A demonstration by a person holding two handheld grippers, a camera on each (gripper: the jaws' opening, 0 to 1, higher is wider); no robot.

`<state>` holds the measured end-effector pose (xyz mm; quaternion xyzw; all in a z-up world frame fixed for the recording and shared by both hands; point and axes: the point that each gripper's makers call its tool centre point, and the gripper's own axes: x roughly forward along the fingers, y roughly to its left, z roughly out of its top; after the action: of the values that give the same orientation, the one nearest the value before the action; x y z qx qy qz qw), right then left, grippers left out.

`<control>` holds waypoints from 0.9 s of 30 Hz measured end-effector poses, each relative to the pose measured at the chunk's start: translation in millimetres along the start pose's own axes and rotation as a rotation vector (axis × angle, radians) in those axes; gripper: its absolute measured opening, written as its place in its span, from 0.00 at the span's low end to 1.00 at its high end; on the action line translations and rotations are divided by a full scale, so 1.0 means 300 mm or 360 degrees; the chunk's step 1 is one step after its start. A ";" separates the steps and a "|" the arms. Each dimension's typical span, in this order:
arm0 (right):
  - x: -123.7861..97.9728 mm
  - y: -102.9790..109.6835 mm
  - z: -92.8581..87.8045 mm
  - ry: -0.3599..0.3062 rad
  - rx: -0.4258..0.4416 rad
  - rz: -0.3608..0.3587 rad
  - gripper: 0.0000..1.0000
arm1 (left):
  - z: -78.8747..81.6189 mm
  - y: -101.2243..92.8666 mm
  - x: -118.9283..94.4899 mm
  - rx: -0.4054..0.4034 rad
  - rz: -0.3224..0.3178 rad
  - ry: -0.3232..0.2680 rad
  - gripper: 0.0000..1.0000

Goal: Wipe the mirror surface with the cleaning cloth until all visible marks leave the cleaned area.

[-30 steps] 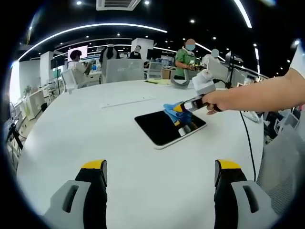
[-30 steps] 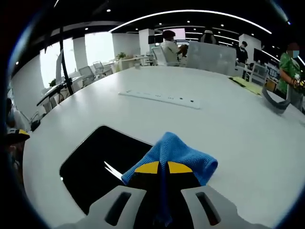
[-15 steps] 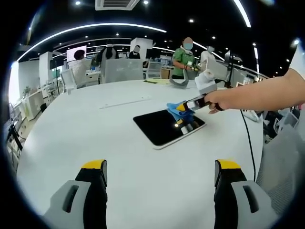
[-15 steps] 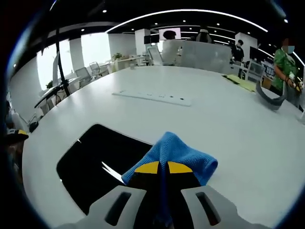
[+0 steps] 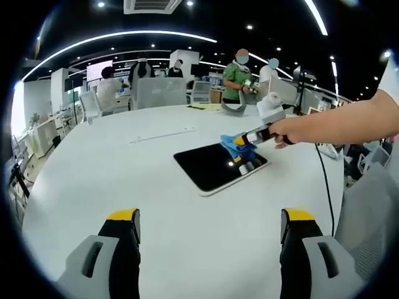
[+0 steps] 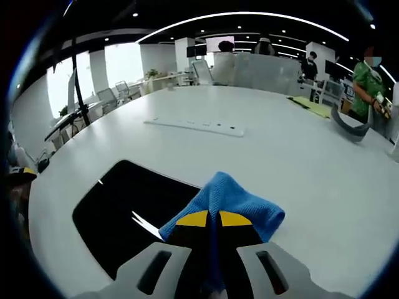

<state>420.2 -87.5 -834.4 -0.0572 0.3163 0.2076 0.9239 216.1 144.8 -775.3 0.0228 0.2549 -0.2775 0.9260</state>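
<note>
Blue microfibre cleaning cloth (image 6: 224, 202) is pinched between the yellow-tipped jaws of the right gripper (image 6: 213, 219), which are closed together on its folded edge, so the cloth bunches up just ahead of the tips. Under it lies the flat rectangular mirror with a dark reflecting surface and a thin pale frame (image 6: 121, 215), resting on the round white table (image 6: 299, 168); a bright streak of reflected light shows on the glass near the cloth. In the left gripper view the same mirror (image 5: 212, 167) sits past the middle of the table (image 5: 93, 168), and the cloth (image 5: 237, 145) touches its far right corner, where the right gripper (image 5: 244, 142) is held by a person's hand (image 5: 288, 132) that reaches in from the right. The left gripper (image 5: 212, 218) is held low over the near part of the table, well apart from the mirror, its two jaws wide open with nothing between them. A long white power strip (image 6: 194, 126) lies on the table beyond the mirror.
</note>
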 end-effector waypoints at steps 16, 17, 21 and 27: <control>-0.014 -0.001 -0.007 -0.0015 0.0003 -0.0007 0.00 | 0.002 -0.005 -0.002 -0.0001 0.0002 -0.0006 0.94; -0.014 0.000 -0.007 -0.0013 0.0000 -0.0009 0.00 | 0.001 -0.005 -0.003 0.0001 0.0002 -0.0002 0.94; 0.003 -0.020 -0.009 -0.0009 -0.0004 -0.0014 0.00 | 0.003 -0.002 -0.005 -0.0004 0.0006 -0.0011 0.94; -0.016 -0.007 -0.017 -0.0004 -0.0014 -0.0022 0.00 | 0.004 -0.003 -0.004 -0.0004 0.0003 -0.0013 0.94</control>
<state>414.8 -92.3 -835.6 -0.0631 0.3138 0.2025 0.9255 215.3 144.5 -773.6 0.0206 0.2513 -0.2763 0.9274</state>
